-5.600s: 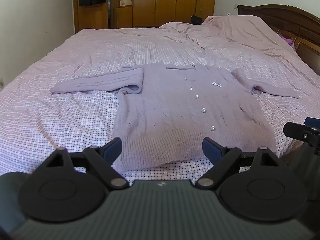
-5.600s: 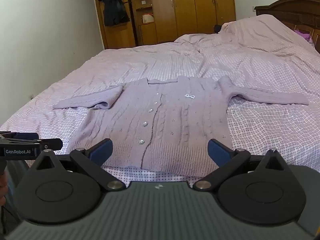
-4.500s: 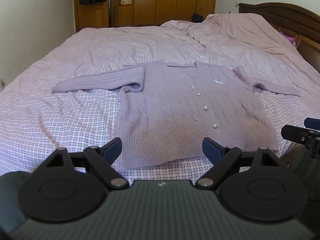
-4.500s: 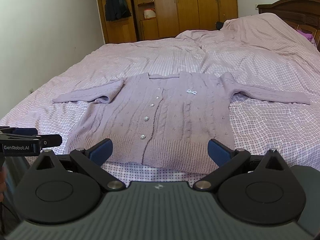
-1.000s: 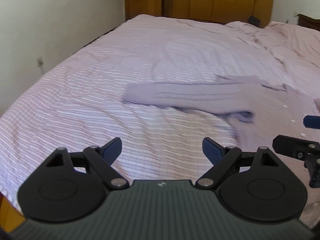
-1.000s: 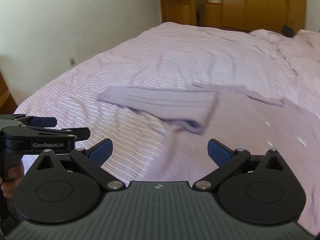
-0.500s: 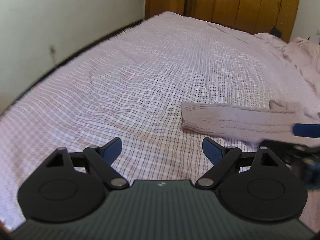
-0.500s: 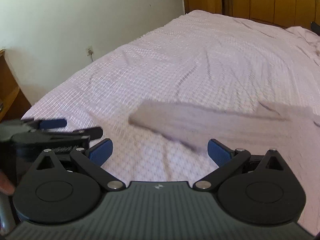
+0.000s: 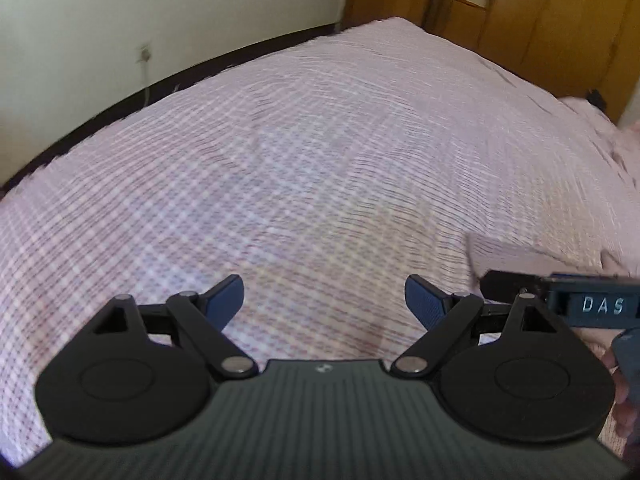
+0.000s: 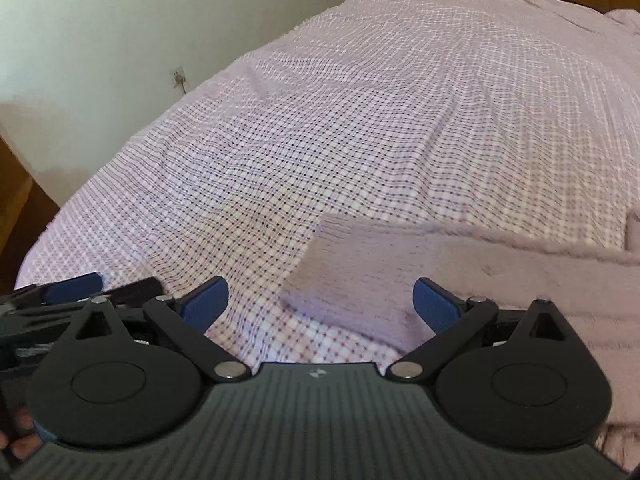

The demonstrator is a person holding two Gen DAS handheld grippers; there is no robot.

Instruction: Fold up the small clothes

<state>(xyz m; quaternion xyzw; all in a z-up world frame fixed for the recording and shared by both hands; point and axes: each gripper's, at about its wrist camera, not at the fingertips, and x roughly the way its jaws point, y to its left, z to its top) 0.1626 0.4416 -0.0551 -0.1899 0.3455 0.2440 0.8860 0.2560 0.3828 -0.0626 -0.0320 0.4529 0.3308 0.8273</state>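
A lilac knitted cardigan lies flat on the bed; only its left sleeve (image 10: pixel 400 276) shows, its cuff end pointing left. My right gripper (image 10: pixel 320 300) hangs open just above and short of that cuff, nothing between its blue pads. In the left wrist view the sleeve end (image 9: pixel 516 250) is a blurred strip at the right. My left gripper (image 9: pixel 324 298) is open over bare bedspread, left of the cuff. The right gripper's body (image 9: pixel 560 296) reaches in from the right edge there, and the left gripper's fingers (image 10: pixel 76 284) show at the lower left of the right wrist view.
A pink-checked bedspread (image 9: pixel 280 160) covers the bed. Its left edge (image 9: pixel 100 120) runs along a pale wall with a socket (image 10: pixel 178 78). Wooden wardrobes (image 9: pixel 520 8) stand beyond the far end. A wooden piece of furniture (image 10: pixel 16 208) is at the left.
Both grippers have swung left and lower, from facing the whole cardigan to closing on its left sleeve cuff. The cuff now sits close in front of the right gripper. Both stay open.
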